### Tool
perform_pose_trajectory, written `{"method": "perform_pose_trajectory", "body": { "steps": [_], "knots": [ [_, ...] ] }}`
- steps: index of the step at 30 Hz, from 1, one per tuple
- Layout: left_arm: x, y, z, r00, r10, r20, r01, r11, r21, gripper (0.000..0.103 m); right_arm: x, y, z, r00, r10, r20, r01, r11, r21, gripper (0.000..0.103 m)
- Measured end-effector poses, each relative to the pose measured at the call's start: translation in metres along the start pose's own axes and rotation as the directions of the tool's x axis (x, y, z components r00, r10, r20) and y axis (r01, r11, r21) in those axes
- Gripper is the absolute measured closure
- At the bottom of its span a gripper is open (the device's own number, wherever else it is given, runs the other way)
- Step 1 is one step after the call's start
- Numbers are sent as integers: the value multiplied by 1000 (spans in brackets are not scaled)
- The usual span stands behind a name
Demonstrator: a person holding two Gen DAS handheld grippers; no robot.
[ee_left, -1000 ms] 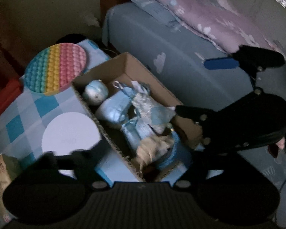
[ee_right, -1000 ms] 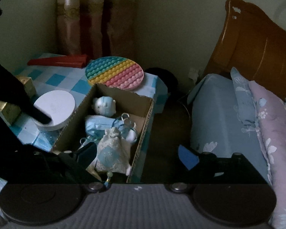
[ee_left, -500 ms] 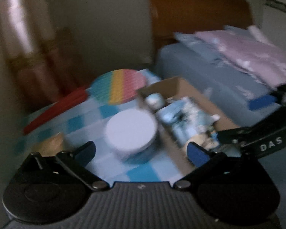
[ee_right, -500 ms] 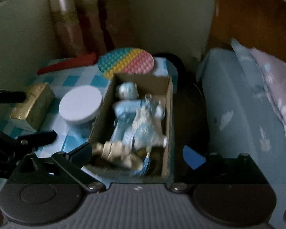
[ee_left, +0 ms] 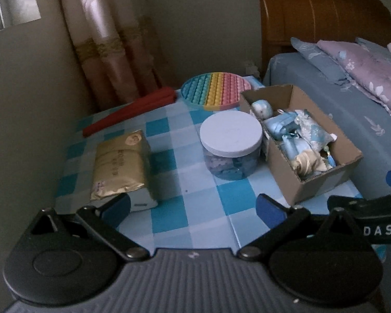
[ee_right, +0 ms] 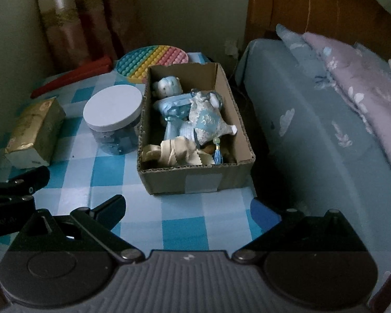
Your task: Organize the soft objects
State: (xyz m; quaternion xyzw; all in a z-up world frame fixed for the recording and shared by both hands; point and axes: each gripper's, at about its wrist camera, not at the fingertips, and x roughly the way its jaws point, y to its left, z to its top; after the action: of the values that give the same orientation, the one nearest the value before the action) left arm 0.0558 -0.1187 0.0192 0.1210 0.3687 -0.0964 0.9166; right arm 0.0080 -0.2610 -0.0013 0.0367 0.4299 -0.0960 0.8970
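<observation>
Right wrist view: soft toys (ee_right: 190, 114) packed in the cardboard box (ee_right: 195, 180) at twelve o'clock — both the right gripper (ee_right: 187, 210) and left gripper (ee_left: 193, 208) show empty, wide-open jaws. Looks nearly done.

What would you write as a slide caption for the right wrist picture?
Open tool hovering over a checked table, facing a cardboard box of soft toys beside a white-lidded jar.
</observation>
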Motion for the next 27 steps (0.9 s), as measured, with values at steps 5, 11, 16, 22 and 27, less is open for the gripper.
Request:
{"method": "perform_pose_trajectory", "body": {
  "steps": [5,11,16,22,27],
  "knots": [
    [-11,7,-5,1000,2,-3,-2,1000,-11,1,-7,5,1,1000,-14,21,14,1000,0,0],
    [-6,15,-6,999,5,-40,-7,999,-49,1,-9,8,1,1000,-8,22,8,1000,3,0],
    [-6,15,-7,999,3,-45,-5,999,-52,1,-10,10,0,1000,-7,24,7,1000,8,0],
    [-3,17,-7,998,-1,-59,-3,997,-72,1,-10,13,0,1000,-7,26,7,1000,3,0],
    [-3,20,-7,998,0,-64,-5,997,-83,1,-10,14,0,1000,-8,25,8,1000,-3,0]
  ]
}}
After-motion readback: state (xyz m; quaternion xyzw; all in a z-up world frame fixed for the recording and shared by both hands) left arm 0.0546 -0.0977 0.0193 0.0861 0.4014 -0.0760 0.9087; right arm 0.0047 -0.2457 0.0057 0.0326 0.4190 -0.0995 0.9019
